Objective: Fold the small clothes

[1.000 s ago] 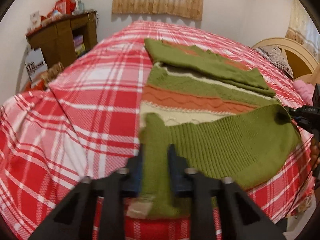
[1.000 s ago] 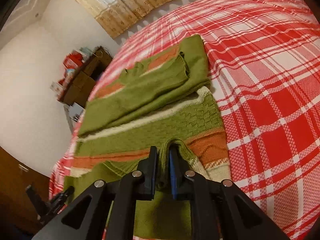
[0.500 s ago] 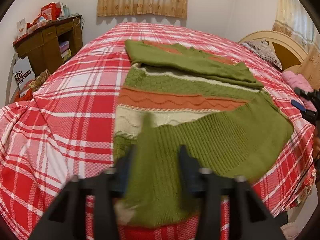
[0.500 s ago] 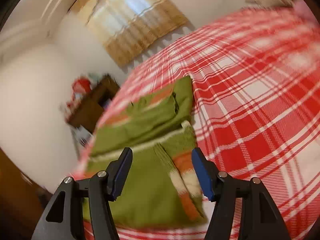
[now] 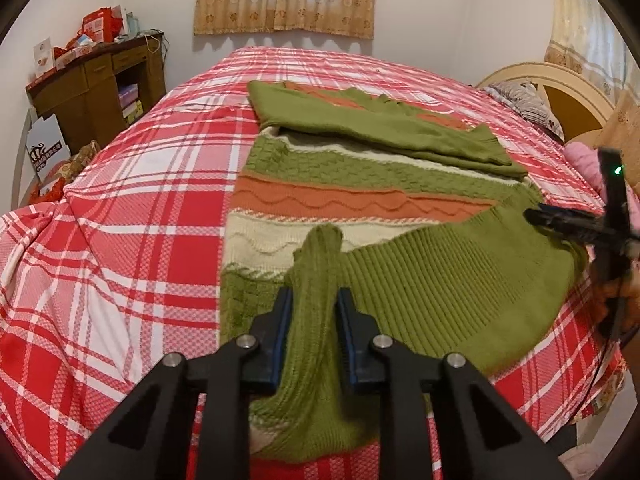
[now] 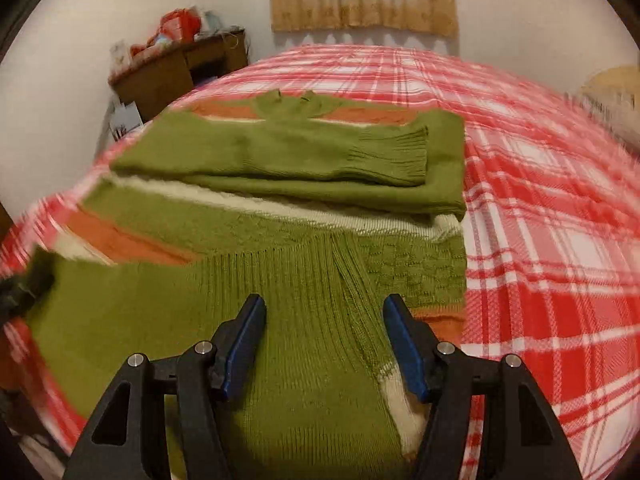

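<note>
A knit sweater [image 5: 360, 172] with green, orange and cream bands lies flat on the red plaid bedspread [image 5: 140, 200]. Its sleeves are folded across the chest [image 6: 280, 152] and its green ribbed hem is turned up over the body. My left gripper [image 5: 315, 300] is closing, and its pads press on a bunched ridge of that hem at the near left corner. My right gripper [image 6: 325, 308] stands open just above the hem's right part, gripping nothing. It also shows in the left wrist view as a dark right gripper [image 5: 576, 224] at the right edge.
A wooden cabinet [image 5: 96, 92] with red boxes on top stands left of the bed. The curved headboard [image 5: 560, 92] and a pillow [image 5: 520, 96] are at the far right. Bare bedspread [image 6: 540, 200] lies to the right of the sweater. Curtains hang on the far wall.
Both grippers were shut on the hem, then opened and let it fall. The left has closed again on a bunch of hem. The right rolled level and stays open.
</note>
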Demonstrator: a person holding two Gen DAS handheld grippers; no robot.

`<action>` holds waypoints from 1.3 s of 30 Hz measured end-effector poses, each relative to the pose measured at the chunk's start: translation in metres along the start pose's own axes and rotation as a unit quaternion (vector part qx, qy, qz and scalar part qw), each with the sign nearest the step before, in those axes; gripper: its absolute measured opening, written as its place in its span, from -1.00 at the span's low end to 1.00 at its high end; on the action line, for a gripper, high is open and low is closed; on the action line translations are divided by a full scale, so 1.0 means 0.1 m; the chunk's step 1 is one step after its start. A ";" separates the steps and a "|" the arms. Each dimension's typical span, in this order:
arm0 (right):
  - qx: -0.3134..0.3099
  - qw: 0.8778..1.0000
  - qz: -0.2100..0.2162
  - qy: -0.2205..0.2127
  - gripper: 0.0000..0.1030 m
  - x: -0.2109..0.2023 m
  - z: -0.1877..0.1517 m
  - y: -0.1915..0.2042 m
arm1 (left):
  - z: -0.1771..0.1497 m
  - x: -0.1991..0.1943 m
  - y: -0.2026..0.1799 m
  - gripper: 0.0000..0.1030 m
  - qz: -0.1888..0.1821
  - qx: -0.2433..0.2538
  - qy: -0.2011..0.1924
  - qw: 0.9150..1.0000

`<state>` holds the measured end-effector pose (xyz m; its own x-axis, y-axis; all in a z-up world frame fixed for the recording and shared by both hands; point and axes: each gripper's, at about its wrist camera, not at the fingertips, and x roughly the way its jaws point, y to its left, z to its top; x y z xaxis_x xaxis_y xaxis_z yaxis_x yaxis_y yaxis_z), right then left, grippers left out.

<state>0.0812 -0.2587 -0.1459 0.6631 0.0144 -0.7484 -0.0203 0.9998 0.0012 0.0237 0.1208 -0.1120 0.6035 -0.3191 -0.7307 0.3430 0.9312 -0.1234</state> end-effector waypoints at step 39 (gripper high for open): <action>0.069 0.991 -0.012 -0.111 -0.70 -0.86 0.37 -0.06 | 0.91 -0.13 -0.09 -0.87 0.023 -0.020 -0.051 0.998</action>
<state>0.0518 -0.2654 -0.0567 0.8103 -0.0227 -0.5856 0.0907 0.9921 0.0871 0.0782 0.1008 -0.0408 0.6885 -0.2896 -0.6649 0.2849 0.9511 -0.1193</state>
